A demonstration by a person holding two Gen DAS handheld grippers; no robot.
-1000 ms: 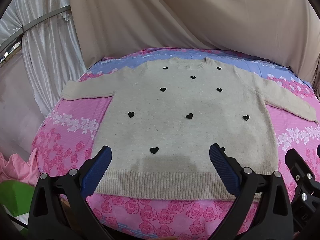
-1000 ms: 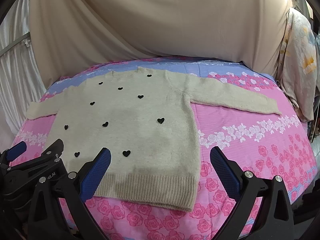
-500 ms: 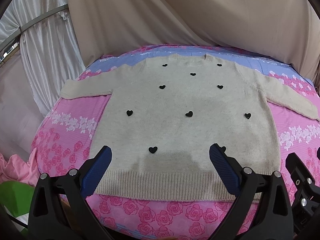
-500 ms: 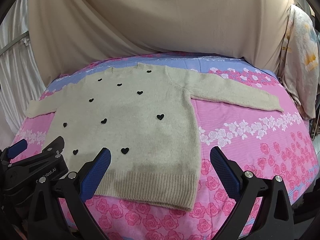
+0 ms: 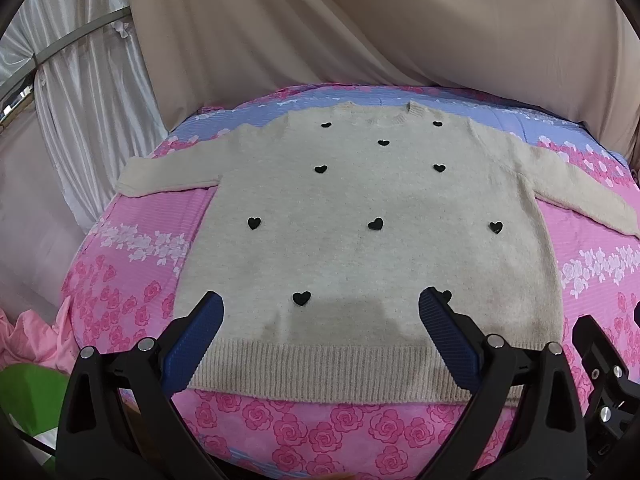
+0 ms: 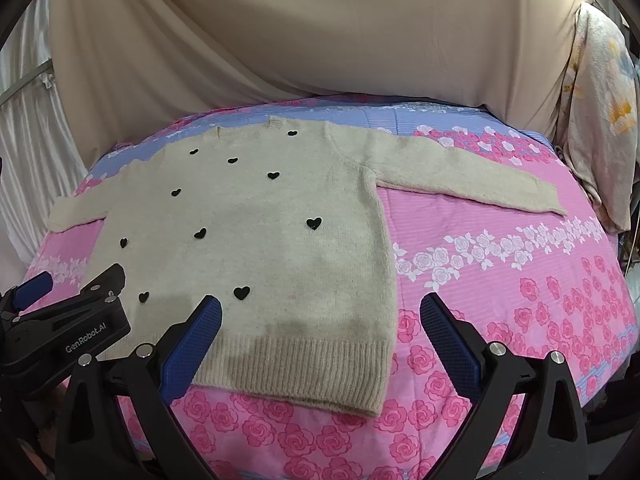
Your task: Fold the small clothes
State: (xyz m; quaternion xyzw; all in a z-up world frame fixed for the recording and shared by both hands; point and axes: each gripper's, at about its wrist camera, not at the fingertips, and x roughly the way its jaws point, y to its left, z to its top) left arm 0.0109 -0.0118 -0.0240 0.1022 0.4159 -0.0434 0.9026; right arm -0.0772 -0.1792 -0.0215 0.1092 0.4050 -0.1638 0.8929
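Note:
A beige knit sweater (image 5: 360, 240) with small black hearts lies flat, front up, on a pink and blue floral bedspread (image 5: 132, 276), both sleeves spread out sideways. It also shows in the right wrist view (image 6: 272, 248). My left gripper (image 5: 320, 308) is open and empty, hovering above the ribbed hem near its middle. My right gripper (image 6: 320, 312) is open and empty, hovering above the hem's right corner. The left gripper's body (image 6: 68, 328) shows at the left of the right wrist view.
Beige drapes (image 5: 360, 32) hang behind the bed, white curtains (image 5: 80, 100) at the left. A floral cloth (image 6: 600, 140) hangs at the right. Pink fabric (image 5: 28, 332) and a green object (image 5: 28, 396) lie off the bed's left edge.
Both grippers have drifted slightly forward and up over the hem; the sweater sits a little lower in view. Both stay open. The sweater has not moved.

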